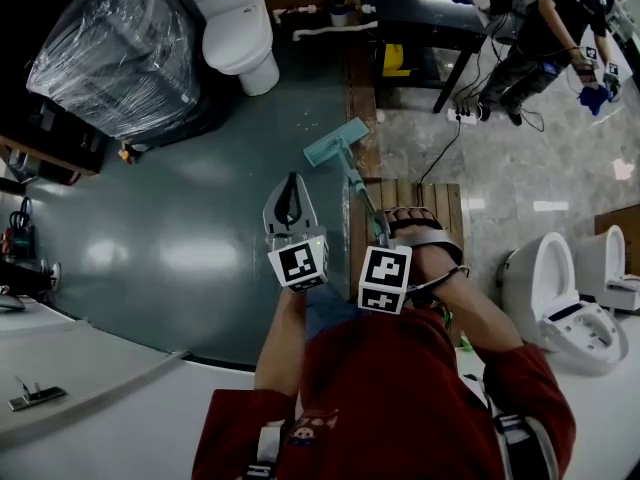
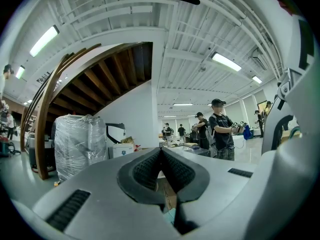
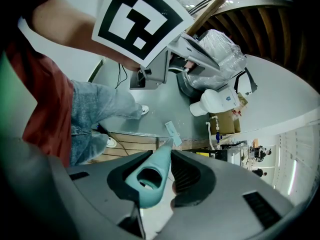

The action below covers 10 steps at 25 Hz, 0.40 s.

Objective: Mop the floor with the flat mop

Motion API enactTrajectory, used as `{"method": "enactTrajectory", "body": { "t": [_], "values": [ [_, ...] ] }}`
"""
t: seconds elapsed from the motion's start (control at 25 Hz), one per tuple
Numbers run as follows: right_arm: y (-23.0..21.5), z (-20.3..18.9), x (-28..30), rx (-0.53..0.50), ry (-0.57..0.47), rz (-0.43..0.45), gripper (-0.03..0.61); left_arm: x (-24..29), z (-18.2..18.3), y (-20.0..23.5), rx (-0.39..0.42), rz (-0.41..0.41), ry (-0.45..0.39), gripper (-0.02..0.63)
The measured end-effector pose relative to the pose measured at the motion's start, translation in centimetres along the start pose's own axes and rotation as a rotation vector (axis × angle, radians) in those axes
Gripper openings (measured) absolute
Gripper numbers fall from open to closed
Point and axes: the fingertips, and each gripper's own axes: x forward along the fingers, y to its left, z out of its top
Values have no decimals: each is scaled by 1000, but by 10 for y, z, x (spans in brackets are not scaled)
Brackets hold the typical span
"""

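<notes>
Right gripper [image 3: 162, 159] clamps flat mop [image 3: 150, 176] by handle — head ahead.

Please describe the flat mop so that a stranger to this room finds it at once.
Find the dark green floor by the white toilet. At its right edge, beside the wooden boards, rests the flat mop: the only pale teal thing, a rectangular head whose thin handle runs into the right gripper.

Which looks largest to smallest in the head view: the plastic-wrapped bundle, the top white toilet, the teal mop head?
1. plastic-wrapped bundle
2. white toilet
3. teal mop head
The gaps are clear; no two look alike.
</notes>
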Motion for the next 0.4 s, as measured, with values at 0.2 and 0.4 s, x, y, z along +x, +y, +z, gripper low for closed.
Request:
{"method": "enactTrajectory", "body": {
  "t": [0.2,0.4],
  "values": [
    [0,-1,0,1,0,1,120,0,1,-2,-3,-2,7,15],
    [2,0,5,6,-5,2,120,0,-6,-3,-3,-10,12,15]
  ]
}}
